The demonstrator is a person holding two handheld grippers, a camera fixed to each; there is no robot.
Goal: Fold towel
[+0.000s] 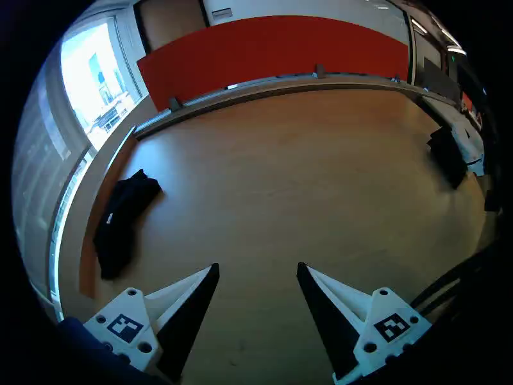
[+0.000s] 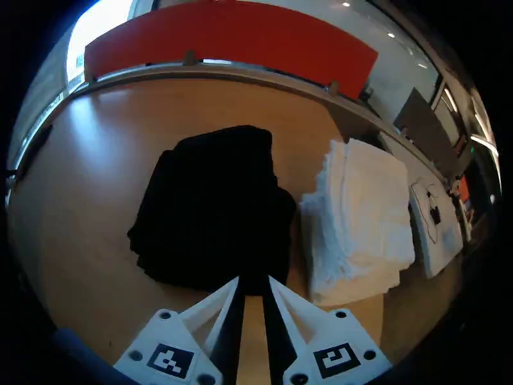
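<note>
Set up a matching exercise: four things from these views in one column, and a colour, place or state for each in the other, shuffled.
Things:
1. left gripper
2. black towel
3. white towels
4. panel

Descriptions:
A. red
B. wide open over the table
C. folded pile beside the black towel
D. edge at the right gripper fingertips

Pairs: 1-B; 2-D; 3-C; 4-A
</note>
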